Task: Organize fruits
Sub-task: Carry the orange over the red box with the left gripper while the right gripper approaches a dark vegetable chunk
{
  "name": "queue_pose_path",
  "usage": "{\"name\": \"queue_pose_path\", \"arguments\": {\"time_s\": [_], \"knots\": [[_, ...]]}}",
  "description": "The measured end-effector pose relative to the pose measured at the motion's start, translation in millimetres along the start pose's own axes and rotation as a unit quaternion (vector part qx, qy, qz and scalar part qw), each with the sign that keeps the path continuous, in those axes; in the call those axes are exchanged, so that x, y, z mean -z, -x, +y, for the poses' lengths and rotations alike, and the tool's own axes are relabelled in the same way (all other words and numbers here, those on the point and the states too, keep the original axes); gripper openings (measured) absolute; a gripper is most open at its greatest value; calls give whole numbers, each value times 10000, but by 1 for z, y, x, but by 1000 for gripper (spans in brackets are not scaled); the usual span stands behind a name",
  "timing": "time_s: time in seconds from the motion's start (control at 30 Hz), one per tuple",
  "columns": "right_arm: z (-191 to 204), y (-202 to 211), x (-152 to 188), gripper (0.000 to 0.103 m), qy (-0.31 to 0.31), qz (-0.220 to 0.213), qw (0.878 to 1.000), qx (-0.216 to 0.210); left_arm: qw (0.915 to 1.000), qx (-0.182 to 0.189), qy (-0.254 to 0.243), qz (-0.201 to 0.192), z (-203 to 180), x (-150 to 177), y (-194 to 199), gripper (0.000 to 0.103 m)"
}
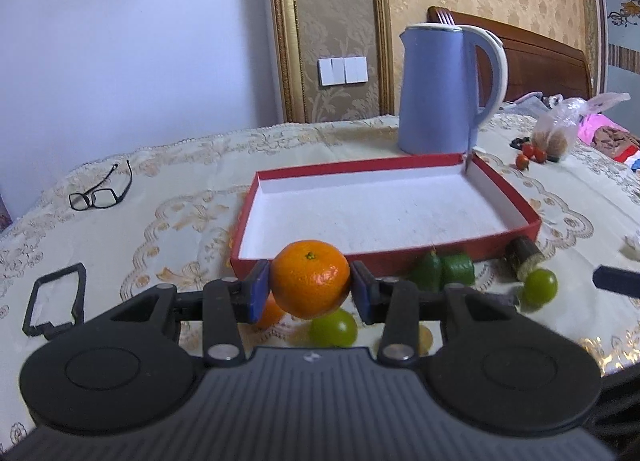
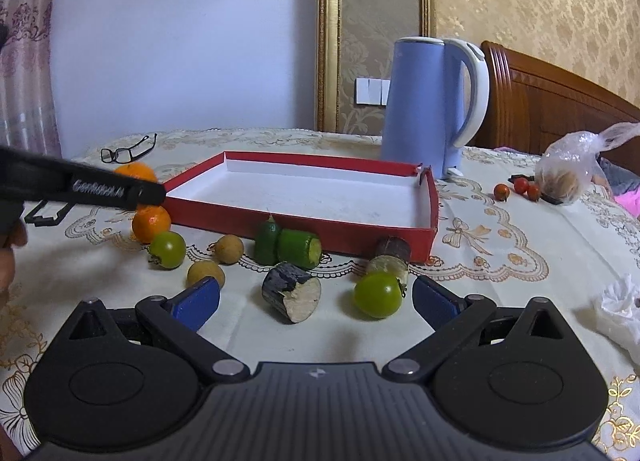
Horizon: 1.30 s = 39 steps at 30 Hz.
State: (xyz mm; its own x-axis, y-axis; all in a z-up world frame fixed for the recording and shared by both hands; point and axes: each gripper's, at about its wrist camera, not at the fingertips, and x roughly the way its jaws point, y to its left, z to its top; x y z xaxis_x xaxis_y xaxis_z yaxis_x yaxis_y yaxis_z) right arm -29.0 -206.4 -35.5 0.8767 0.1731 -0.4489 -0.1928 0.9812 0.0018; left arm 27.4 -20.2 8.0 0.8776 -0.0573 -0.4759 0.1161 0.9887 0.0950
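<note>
My left gripper is shut on an orange mandarin and holds it above the cloth, just short of the near rim of the red box, whose white inside holds nothing. The right wrist view shows that mandarin behind the left gripper's black body. My right gripper is open and low over the table, with a dark sugarcane piece and a green tomato between its fingers. A second mandarin, another green tomato, two longans and green cucumber pieces lie before the box.
A blue kettle stands behind the red box. Black glasses lie at the far left. A plastic bag and small red tomatoes sit at the right. White tissue lies near the right edge. A black frame lies left.
</note>
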Motion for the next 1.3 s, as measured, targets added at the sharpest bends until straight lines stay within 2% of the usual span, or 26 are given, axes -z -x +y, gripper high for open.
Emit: {"name": "queue_pose_path", "arguments": {"time_s": [0.2,0.4,1.07,1.3], "knots": [[1,0,0,103,-19,-17,9999,-148,9998,-157,-78,34,-2,-7,-16,39],[2,-1,-1,103,-4,-14,9999,-123,9991,-403,-134,26,-6,-19,-36,39],[-3,-8,-4,103,13,33,10000,-42,9969,-650,-347,271,-20,-49,-107,40],[3,-13,-5,93,106,114,9997,-178,9961,-680,-275,483,-17,-58,-138,40]]}}
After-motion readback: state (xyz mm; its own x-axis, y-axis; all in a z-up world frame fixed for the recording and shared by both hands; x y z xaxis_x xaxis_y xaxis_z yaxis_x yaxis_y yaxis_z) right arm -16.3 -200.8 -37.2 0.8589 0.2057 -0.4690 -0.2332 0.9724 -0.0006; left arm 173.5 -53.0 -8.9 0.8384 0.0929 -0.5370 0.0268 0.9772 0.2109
